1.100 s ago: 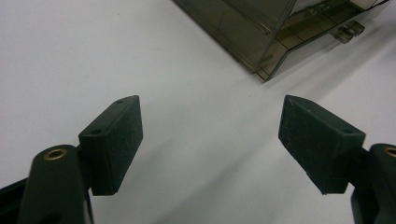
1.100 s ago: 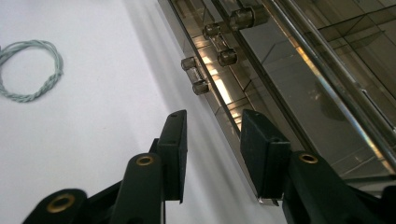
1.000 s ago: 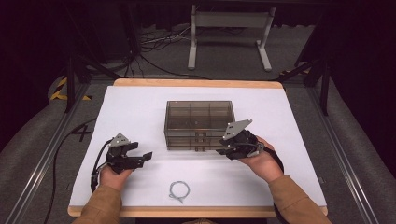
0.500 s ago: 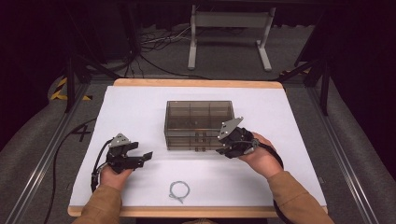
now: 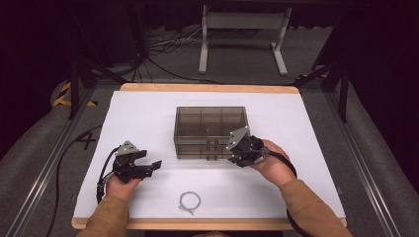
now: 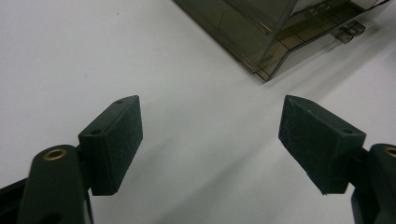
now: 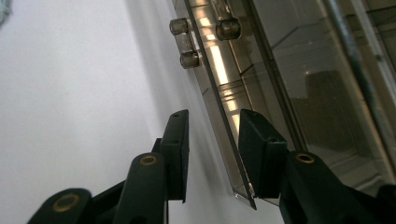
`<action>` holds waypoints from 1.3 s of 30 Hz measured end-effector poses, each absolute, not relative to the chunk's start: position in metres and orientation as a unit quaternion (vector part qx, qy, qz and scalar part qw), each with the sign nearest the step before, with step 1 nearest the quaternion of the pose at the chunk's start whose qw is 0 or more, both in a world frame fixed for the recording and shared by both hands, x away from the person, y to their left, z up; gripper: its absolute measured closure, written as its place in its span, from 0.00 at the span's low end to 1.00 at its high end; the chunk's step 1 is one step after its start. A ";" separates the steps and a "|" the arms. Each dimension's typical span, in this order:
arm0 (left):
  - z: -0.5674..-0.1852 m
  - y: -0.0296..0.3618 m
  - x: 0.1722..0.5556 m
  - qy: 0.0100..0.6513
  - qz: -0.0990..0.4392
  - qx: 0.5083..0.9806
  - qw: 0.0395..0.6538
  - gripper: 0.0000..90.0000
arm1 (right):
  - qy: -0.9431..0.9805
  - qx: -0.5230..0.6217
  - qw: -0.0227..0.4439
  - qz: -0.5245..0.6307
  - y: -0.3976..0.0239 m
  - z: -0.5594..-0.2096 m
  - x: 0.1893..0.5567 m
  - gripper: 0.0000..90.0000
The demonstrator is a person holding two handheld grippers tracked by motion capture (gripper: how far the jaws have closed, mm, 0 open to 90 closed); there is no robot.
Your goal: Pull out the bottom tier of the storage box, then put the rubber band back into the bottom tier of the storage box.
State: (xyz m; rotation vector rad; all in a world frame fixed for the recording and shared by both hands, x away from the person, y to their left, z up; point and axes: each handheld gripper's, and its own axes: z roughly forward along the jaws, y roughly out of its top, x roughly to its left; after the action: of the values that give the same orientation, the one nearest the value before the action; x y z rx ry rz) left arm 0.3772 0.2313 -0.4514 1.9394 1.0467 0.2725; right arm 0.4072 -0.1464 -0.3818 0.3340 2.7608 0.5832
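Box (image 5: 211, 129) of smoky clear plastic, divided into compartments, set in the middle of the white counter (image 5: 148, 113), lid down. Front lip (image 7: 224, 135) of the box standing between the jaws of the right tongs (image 7: 211, 135), near the front right corner and some way from the two small latches (image 7: 187, 44). Right tongs narrow and just now closing further, with the lip between them; one pad close against the plastic, the other apart from it by a sliver, so not yet a true pinch.

To do this well: finish the close slowly, and stop once both pads bear flat on the lip. Keep the pads square to the plastic, not cocked, since a thin smooth edge probably slips out of a tilted grip. Bite deep enough to hold more than the very rim. Before any lift, judge whether the latches are free; cannot tell from here whether they are snapped shut. Lift gently upward, not toward the body, lest the whole box slide across the counter.

Left tongs (image 5: 150, 167) wide and holding nothing, low over bare counter to the left of the box. Bring them to the box's left side to steady it, if it starts to shift. Mind the small wire ring (image 5: 189, 201) near the front edge, well apart from both hands.
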 end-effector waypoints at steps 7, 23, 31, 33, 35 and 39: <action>-0.451 0.231 0.377 0.421 0.110 0.783 0.445 0.25 | 0.964 0.107 0.153 0.190 -0.141 -0.389 0.410 0.73; -0.451 0.231 0.377 0.421 0.109 0.783 0.445 0.25 | 0.970 0.099 0.161 0.154 -0.135 -0.399 0.415 0.75; -0.451 0.231 0.377 0.421 0.110 0.782 0.445 0.25 | 0.971 0.094 0.165 0.146 -0.133 -0.401 0.415 0.75; -0.451 0.231 0.378 0.420 0.109 0.783 0.445 0.25 | 0.971 0.095 0.165 0.145 -0.133 -0.401 0.415 0.76; -0.452 0.231 0.378 0.421 0.108 0.782 0.446 0.25 | 0.971 0.095 0.166 0.146 -0.133 -0.401 0.415 0.77; -0.451 0.231 0.377 0.421 0.109 0.783 0.445 0.25 | 0.970 0.097 0.167 0.147 -0.134 -0.400 0.415 0.79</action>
State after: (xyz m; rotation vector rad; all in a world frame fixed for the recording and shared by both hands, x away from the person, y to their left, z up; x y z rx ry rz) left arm 0.3773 0.2312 -0.4514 1.9410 1.0428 0.2707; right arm 0.4145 -0.1337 -0.4002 0.2760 2.7614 0.4177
